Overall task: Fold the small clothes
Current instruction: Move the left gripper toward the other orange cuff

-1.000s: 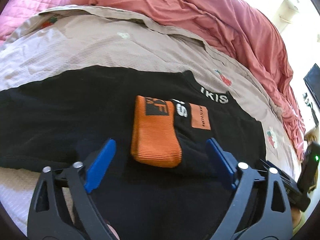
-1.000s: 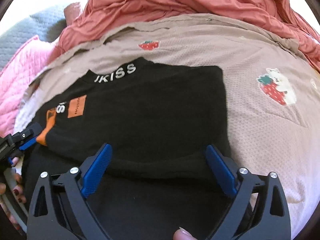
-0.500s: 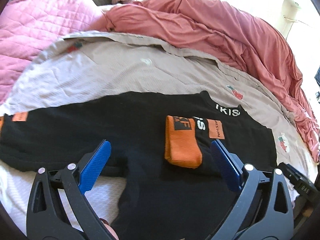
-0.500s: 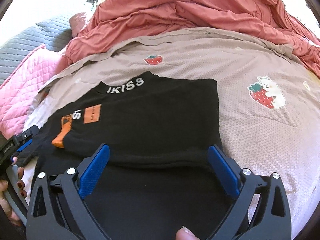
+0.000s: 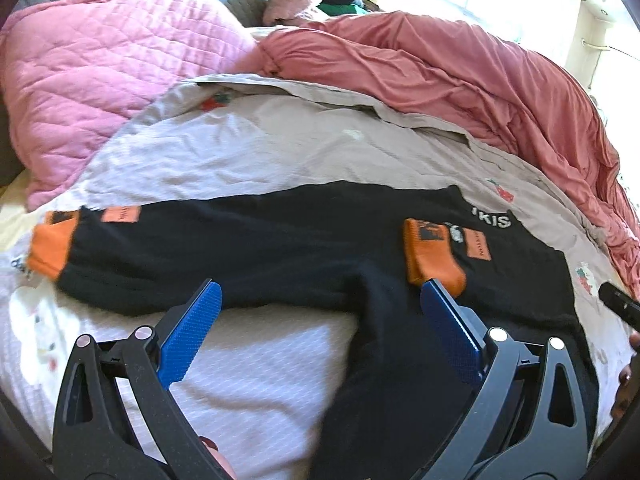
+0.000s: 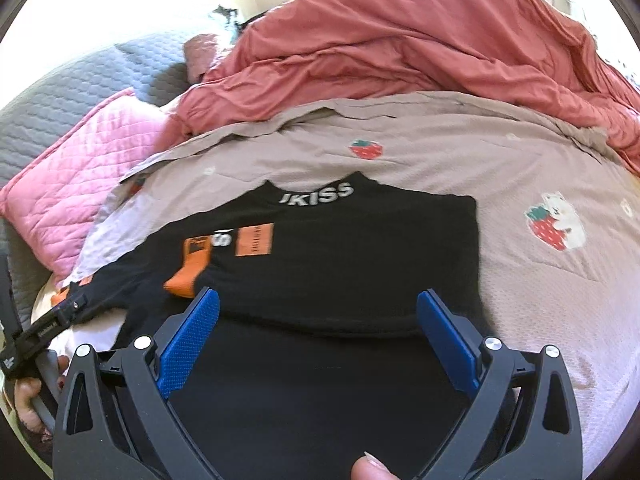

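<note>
Now both open, empty: left gripper [image 5: 320,308], right gripper [image 6: 318,312] above black sweater [image 6: 360,264].

A black long-sleeved top [image 6: 352,264] lies flat on the bed, collar at the far edge, with white letters on the collar reading "KISS" [image 6: 320,194]. Its right side is already folded inward: the right sleeve lies across the chest, its orange ribbed cuff [image 6: 192,270] resting left of centre, with an orange patch [image 6: 255,240] just beside it. The folded edge on the right runs straight from far to near. The left sleeve [image 5: 208,256] is still stretched out to the left, ending in another orange cuff [image 5: 50,250] with a small orange patch [image 5: 120,214] near it. The hem reaches toward the near side.
</note>
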`<state>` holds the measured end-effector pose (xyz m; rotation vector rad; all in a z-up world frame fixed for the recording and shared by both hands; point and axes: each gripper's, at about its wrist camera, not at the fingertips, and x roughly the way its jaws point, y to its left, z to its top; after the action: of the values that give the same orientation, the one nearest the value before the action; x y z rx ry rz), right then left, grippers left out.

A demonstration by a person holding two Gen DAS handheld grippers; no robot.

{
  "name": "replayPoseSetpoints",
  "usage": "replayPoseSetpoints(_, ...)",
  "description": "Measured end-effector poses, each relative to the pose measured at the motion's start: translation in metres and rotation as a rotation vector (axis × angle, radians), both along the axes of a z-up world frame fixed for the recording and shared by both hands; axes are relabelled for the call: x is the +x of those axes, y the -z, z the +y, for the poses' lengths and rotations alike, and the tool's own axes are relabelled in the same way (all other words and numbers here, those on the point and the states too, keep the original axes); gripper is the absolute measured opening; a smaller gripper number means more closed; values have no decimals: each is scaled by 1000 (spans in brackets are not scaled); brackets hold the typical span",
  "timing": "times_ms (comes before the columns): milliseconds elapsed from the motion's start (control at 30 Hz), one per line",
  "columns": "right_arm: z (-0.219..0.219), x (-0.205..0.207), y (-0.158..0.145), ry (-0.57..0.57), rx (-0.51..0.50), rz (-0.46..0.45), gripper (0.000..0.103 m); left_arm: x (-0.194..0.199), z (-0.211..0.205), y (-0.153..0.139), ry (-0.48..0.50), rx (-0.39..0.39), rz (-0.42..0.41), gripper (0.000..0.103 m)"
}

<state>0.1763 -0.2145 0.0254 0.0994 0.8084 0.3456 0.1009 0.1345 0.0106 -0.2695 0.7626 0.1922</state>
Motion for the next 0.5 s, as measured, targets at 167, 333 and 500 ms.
replayPoseSetpoints(167,38,-9,-6,-84,-8,-18,98,-19,31,2,-69,-25,6,93)
replayPoseSetpoints(333,82,-17,-11,-172,-33,-49,98,-35,60,-1,-136,-64,-5,93)
replayPoseSetpoints(500,119,-22,-13,-246,-48,-73,98,-52,95,-1,-214,-121,-22,93)
